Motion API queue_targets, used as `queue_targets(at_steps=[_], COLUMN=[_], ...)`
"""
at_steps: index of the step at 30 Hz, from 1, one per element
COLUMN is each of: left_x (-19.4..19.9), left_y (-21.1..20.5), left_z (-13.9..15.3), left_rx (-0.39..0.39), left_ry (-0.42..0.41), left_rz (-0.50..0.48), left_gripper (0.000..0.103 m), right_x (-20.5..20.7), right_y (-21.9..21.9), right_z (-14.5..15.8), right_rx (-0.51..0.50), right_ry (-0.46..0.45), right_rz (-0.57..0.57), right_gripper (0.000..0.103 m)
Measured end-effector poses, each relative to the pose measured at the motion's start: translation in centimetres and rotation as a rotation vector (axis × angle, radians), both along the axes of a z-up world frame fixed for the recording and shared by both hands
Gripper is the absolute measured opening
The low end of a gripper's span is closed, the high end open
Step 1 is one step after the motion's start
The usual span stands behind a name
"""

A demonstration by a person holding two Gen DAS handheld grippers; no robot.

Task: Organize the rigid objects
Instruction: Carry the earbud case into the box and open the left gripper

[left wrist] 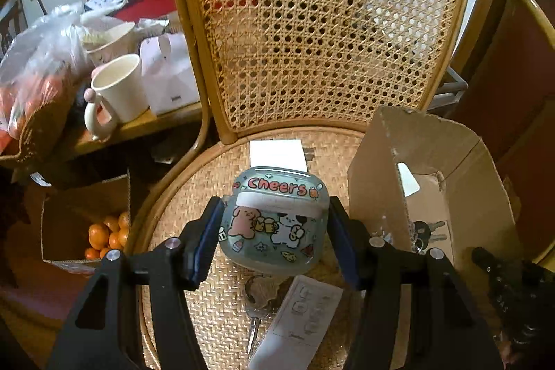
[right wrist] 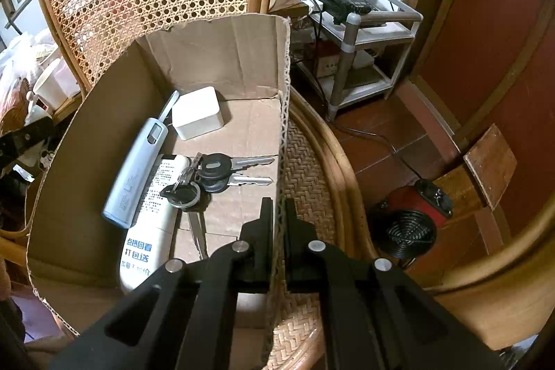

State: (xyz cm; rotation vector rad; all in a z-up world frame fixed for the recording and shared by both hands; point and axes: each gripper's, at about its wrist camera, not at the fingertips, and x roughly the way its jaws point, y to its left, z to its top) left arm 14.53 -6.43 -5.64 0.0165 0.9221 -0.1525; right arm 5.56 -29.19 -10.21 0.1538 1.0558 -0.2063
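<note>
Left gripper (left wrist: 275, 227) clamps the earbud case (left wrist: 274, 224) clear of the seat; right gripper (right wrist: 279, 224) pinches the box (right wrist: 282, 113) wall shut; best carry level, release low inside, beside the keys (right wrist: 208, 175)

Both grippers are matte black plastic with triangular cut-outs and round silver screw heads. The left gripper (left wrist: 275, 231) carries dark blue pads (left wrist: 204, 241). The right gripper (right wrist: 277, 214) has plain black fingers (right wrist: 265, 221).

Place: a lived-in home, a sitting corner.
Seating: a rattan chair (left wrist: 312, 33) with a cane back.
Side table: mugs (left wrist: 119, 89) and bagged food.
Floor: red tiles (right wrist: 374, 141), a box of oranges (left wrist: 107, 234).
Shelf: a desk phone (right wrist: 343, 0) and cables.
</note>
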Motion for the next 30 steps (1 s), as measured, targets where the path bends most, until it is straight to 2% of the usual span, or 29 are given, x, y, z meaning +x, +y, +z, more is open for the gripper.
queue_targets(at_steps=[6,13,19,28,30], left_x=[-0.2,-0.6,-1.9,-5.2,-5.8], left_y=[-0.8,-1.5,-2.8,-5.8,-6.3], left_z=[0.0,0.7,2.6,5.5,5.9], left_rx=[0.0,0.0,-0.061,-0.127,-0.14], left_ry=[0.002,-0.031,-0.115,-0.292,-0.309], left_rz=[-0.009,-0.015,-0.059,-0.209,-0.235], left_gripper=[0.058,0.058,0.058,0.058,0.058], right_x=[0.0,0.1,0.1,0.1,0.2], right_y=[0.0,0.1,0.1,0.1,0.1], right_z=[0.0,-0.1,-0.1,-0.1,-0.1], right_rx=[-0.001,-0.004,-0.004,-0.008,-0.009], right_ry=[0.001,0.002,0.003,0.004,0.004], right_rz=[0.003,0.003,0.005,0.009,0.011], right_gripper=[0.006,0.006,0.006,0.006,0.006])
